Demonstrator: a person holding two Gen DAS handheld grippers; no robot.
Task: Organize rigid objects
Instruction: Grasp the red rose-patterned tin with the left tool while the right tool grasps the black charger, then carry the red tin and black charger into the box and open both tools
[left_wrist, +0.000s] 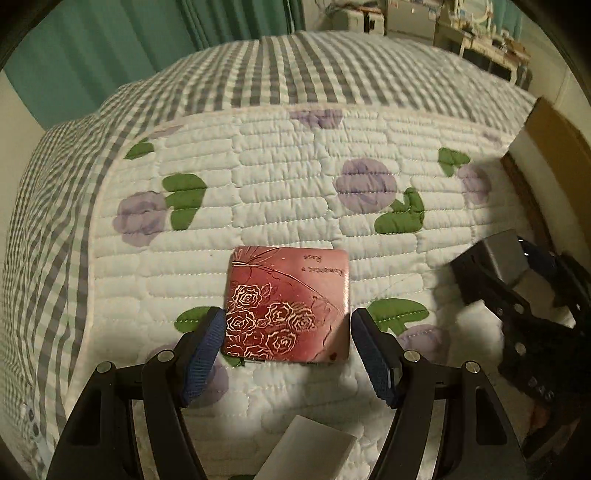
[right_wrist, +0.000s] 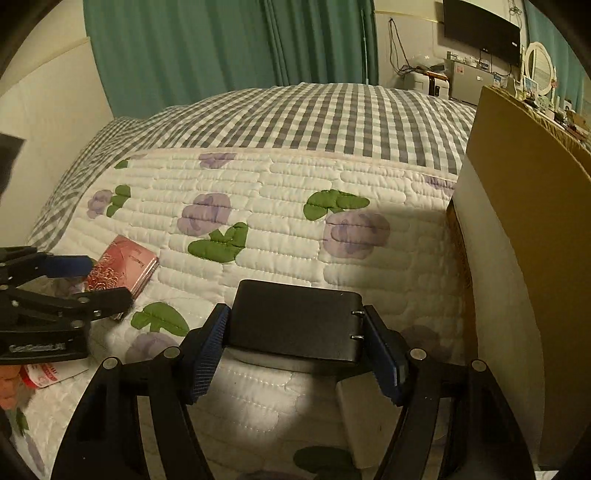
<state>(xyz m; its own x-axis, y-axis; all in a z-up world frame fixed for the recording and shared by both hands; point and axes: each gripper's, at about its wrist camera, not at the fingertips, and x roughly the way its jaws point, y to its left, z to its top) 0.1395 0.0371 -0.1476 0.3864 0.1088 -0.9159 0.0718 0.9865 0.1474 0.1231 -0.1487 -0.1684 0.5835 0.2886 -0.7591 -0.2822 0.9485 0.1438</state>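
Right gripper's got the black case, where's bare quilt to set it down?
Open quilt ahead of the right gripper, between the red tin and the cardboard box. Crowded near-left, around the left gripper.

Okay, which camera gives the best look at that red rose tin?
The left wrist view: the red rose tin lies flat on the quilt, lid fully visible between the open left gripper. The right wrist view shows it small, edge-on, partly hidden.

A home bedroom: a bed (right_wrist: 295, 177) under a floral quilt and gingham blanket, teal curtains (right_wrist: 207, 48) behind, a wall-mounted television (right_wrist: 480, 29) and a cluttered dresser with mirror (right_wrist: 539, 70).
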